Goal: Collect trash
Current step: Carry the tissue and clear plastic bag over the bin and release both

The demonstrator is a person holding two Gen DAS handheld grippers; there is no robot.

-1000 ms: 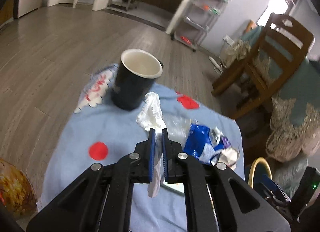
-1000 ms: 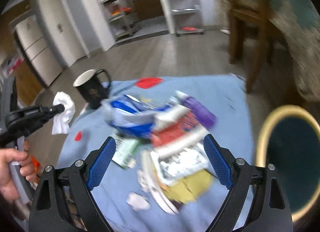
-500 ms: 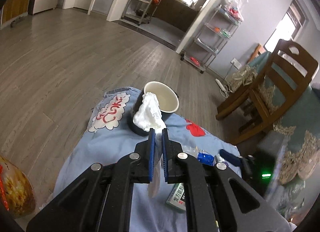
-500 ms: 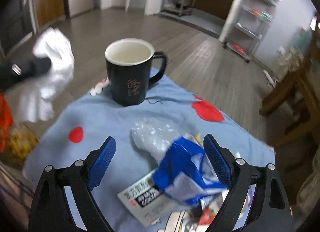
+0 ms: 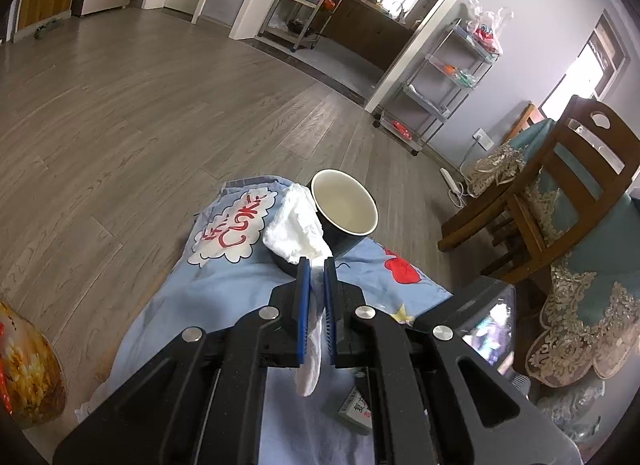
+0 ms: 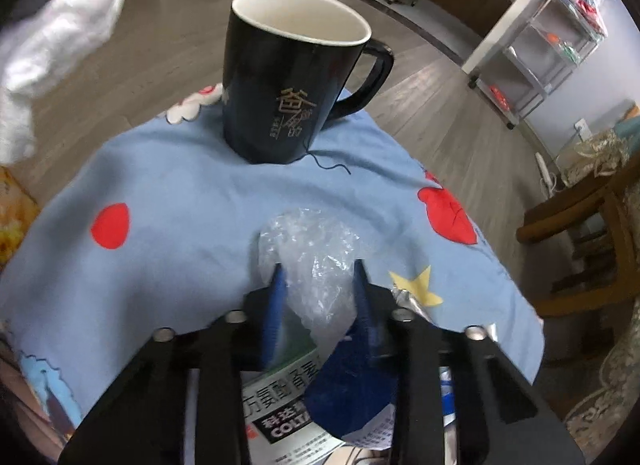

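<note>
My left gripper (image 5: 314,265) is shut on a crumpled white tissue (image 5: 296,225) and holds it in the air above the blue cloth (image 5: 224,289); the tissue also shows at the upper left of the right wrist view (image 6: 56,37). My right gripper (image 6: 318,269) is low over the cloth (image 6: 180,225) with its jaws partly closed around a crumpled clear plastic wrapper (image 6: 316,261). A blue snack wrapper (image 6: 352,389) and a printed packet (image 6: 280,397) lie under the right gripper.
A black mug (image 6: 292,77) with a white inside stands on the cloth beyond the wrapper; it also shows in the left wrist view (image 5: 340,217). A wooden chair (image 5: 560,201) stands to the right. A shelf cart (image 5: 448,81) is farther back. Grey wood floor surrounds the cloth.
My left gripper has risen and pulled back with the tissue. My right gripper has moved forward and down over the trash, and its jaws have narrowed from wide open around the clear wrapper.
</note>
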